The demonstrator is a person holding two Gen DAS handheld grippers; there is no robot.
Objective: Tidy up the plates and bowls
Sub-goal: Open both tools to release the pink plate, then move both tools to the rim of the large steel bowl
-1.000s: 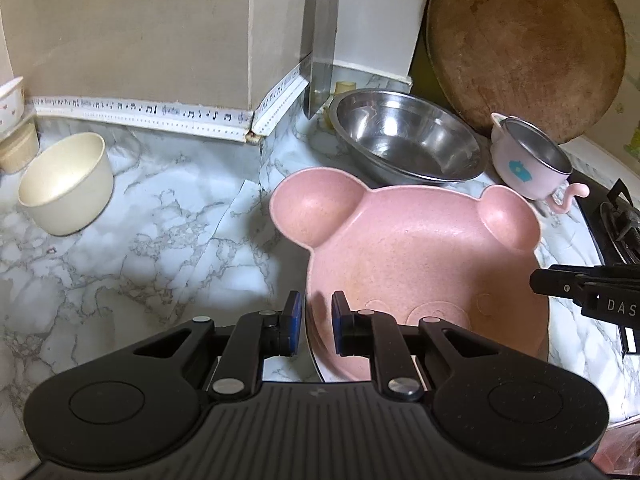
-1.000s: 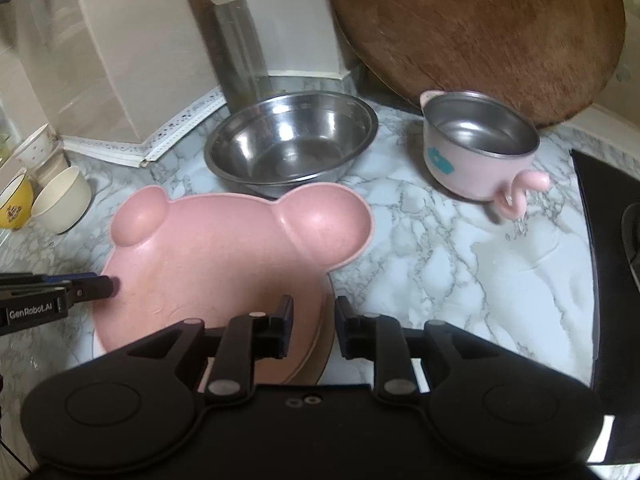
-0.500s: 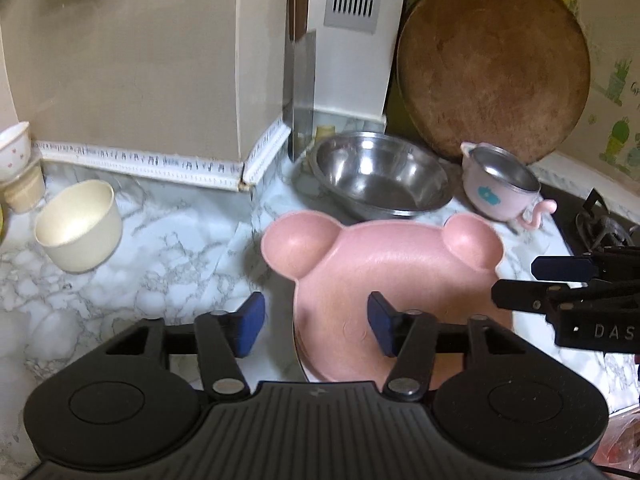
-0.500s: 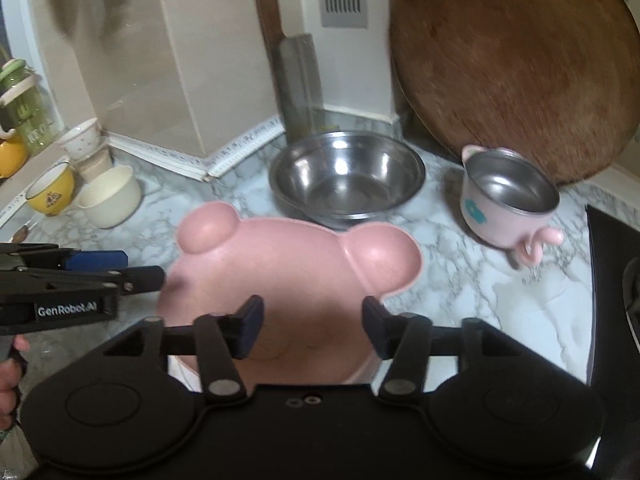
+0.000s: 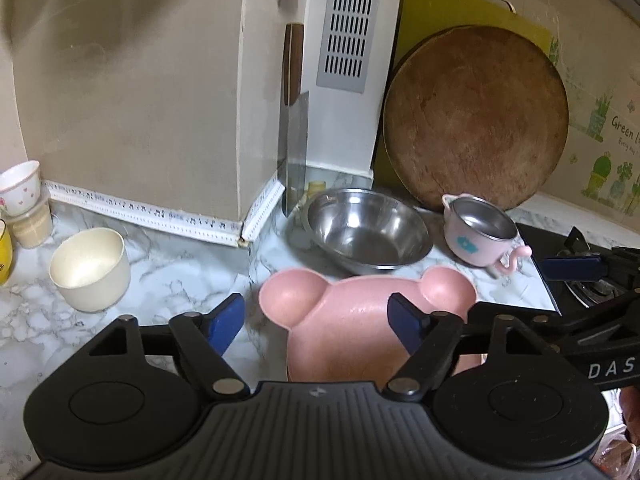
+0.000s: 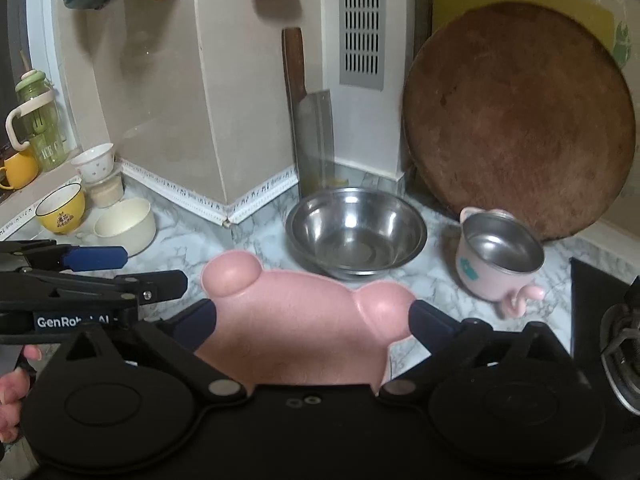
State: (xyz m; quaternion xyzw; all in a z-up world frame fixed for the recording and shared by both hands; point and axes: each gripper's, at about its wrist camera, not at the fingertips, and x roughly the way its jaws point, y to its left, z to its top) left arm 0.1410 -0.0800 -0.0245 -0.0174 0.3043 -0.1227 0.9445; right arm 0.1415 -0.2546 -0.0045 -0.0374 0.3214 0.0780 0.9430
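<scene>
Jaws on both my left gripper [image 5: 316, 318] and right gripper [image 6: 312, 318] are opening wide, clamping nothing. One pink bear-shaped plate [image 5: 360, 320] lies on the marble counter [image 5: 176, 272] below them. Behind it I count one steel bowl [image 5: 366, 230], one pink steel-lined cup [image 5: 478, 234] and one cream bowl [image 5: 91, 268].

Marble counter [image 5: 168, 276] — pink plate [image 5: 360, 320], steel bowl [image 5: 366, 230], perhaps more.
</scene>
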